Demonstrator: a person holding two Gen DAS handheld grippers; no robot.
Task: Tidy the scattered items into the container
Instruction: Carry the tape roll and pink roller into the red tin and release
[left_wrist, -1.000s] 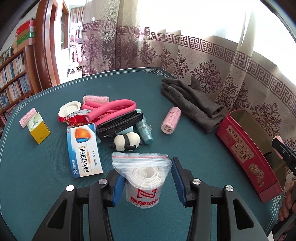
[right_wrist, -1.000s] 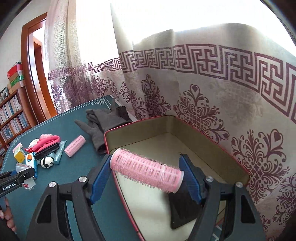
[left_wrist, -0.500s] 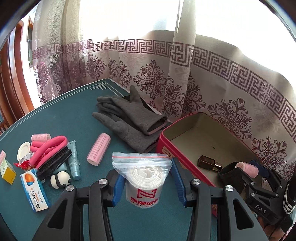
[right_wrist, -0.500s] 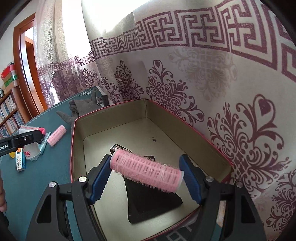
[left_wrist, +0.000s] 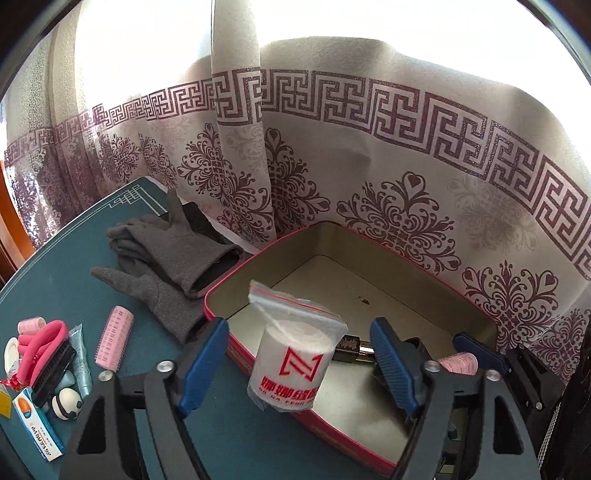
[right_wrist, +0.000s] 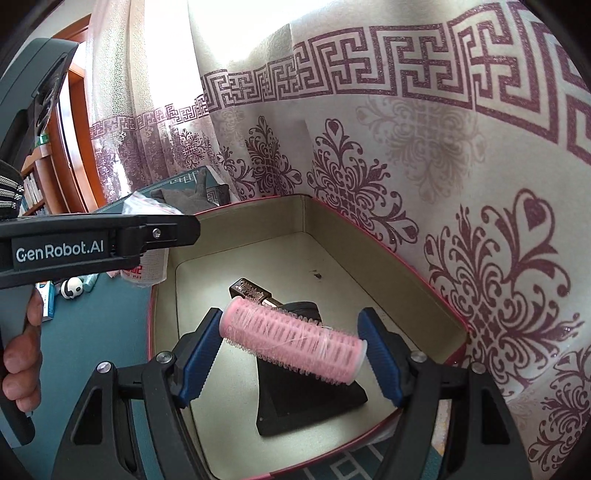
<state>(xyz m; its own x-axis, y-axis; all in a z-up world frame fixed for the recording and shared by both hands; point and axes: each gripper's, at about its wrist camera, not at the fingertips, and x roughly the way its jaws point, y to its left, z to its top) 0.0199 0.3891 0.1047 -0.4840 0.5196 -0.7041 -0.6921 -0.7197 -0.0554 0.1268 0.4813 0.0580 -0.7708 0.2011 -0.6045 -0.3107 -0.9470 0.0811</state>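
A red tin box with a beige inside stands by the curtain; it also shows in the right wrist view. My left gripper is open; a clear zip bag with a white tape roll hangs loose between its fingers over the box's near rim. My right gripper is over the box with its jaws wide; a pink hair roller sits between them, its left end touching the left finger. A dark wedge and a small dark bottle lie in the box.
On the green table left of the box lie grey gloves, a pink roller, a pink foam curler, a black comb, a panda toy and a medicine box. A patterned curtain hangs behind.
Both grippers' jaws have opened wide, loosening the bag and the roller. The left gripper swung right to the box's near rim. The right gripper sank a little over the box.
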